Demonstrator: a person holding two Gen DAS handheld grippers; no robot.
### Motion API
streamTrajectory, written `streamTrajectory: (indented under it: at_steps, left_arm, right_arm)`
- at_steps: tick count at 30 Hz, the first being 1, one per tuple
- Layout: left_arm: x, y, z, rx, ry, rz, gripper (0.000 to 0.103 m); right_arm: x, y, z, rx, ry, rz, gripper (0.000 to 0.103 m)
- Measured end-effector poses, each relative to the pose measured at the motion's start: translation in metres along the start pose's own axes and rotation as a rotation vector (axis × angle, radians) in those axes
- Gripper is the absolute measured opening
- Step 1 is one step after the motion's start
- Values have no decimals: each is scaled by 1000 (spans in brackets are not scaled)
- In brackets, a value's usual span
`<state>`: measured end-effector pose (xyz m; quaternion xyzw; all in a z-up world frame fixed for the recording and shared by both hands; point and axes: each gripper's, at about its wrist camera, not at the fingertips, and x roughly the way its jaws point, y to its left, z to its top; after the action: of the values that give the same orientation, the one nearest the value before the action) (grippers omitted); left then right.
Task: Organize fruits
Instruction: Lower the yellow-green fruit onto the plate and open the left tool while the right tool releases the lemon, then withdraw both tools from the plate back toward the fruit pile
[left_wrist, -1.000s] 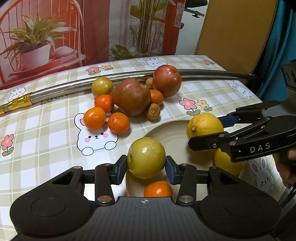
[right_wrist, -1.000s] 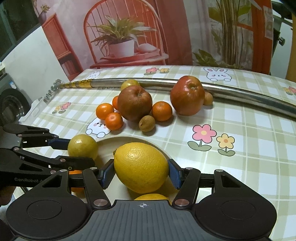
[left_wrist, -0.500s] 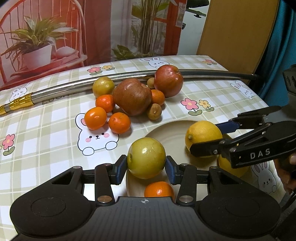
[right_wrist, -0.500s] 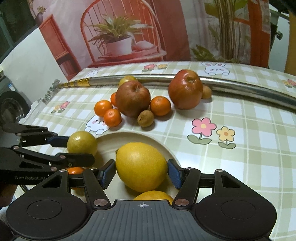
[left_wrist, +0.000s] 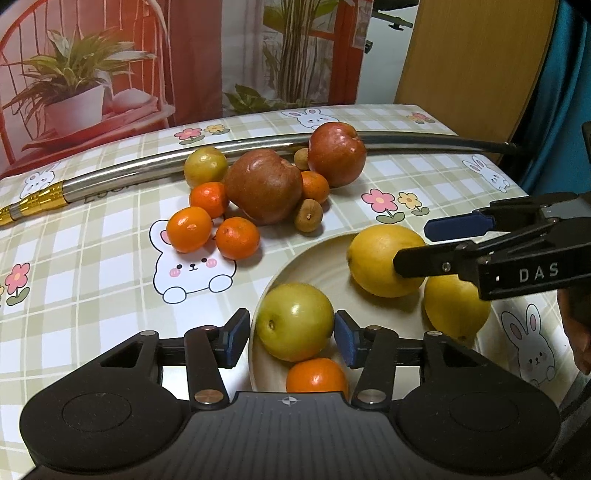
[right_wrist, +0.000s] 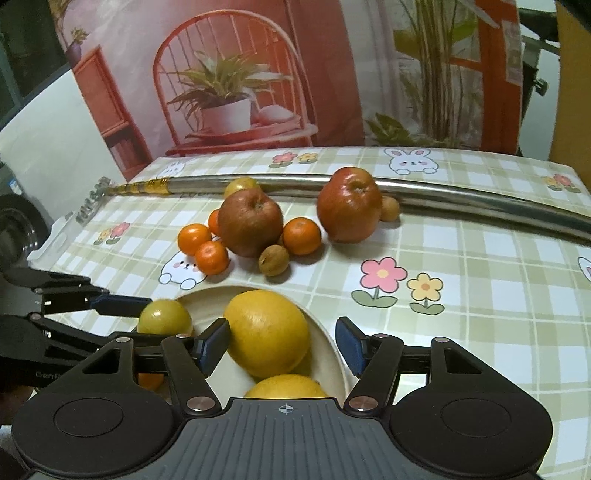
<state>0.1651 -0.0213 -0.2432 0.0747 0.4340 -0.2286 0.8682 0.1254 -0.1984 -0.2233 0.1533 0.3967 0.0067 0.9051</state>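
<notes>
Fruits fill the plate (left_wrist: 295, 266); both tongs spread, bottom lemon (right_wrist: 284, 386) half hidden.

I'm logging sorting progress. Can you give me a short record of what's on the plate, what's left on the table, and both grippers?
plate: green fruit, two lemons, one tangerine
table: two apples, four loose tangerines, second green fruit, two brown fruits, rod
left gripper: jaws open, flanking green fruit
right gripper: jaws open around a lemon
</notes>
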Motion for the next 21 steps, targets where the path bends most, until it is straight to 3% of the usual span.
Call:
streamTrajectory:
  at_steps: [21]
  left_arm:
    - [-13, 9, 3, -83, -49, -12, 56]
  right_arm:
    - [-14, -11, 4, 35, -60, -34, 63]
